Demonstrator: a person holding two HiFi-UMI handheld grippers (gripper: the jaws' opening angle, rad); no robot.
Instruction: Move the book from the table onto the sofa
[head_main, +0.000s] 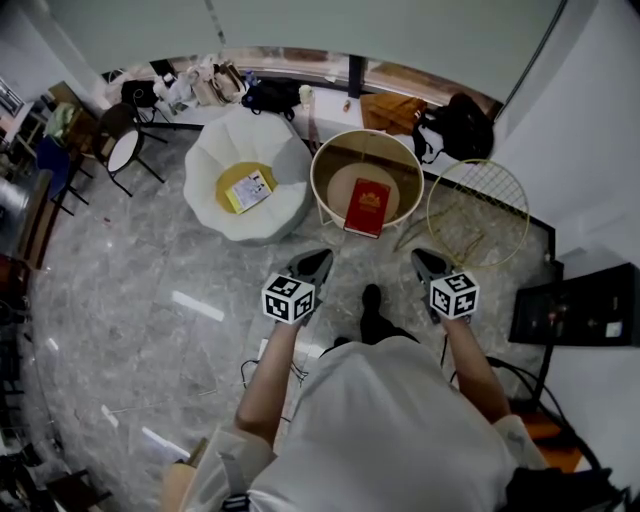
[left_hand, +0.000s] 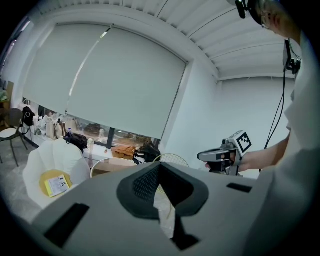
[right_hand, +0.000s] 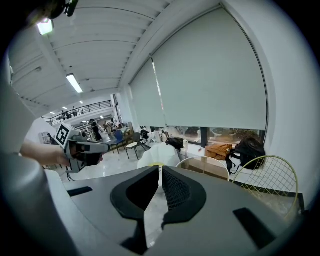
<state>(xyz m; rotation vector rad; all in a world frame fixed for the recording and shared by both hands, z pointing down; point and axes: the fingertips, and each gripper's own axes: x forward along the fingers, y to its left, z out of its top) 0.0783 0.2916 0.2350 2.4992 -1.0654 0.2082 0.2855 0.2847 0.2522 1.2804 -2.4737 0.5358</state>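
I see my left gripper (head_main: 320, 258) and right gripper (head_main: 421, 258) side by side, each with its jaws pressed together on nothing, both short of the round table (head_main: 365, 133) where the red book (head_main: 367, 207) lies flat, just beside the white sofa (head_main: 215, 150).

You have a glossy red book (head_main: 367, 207) on a smooth wood-look table (head_main: 314, 178), a matt white sofa (head_main: 215, 160) and a polished stone-look floor (head_main: 120, 300).
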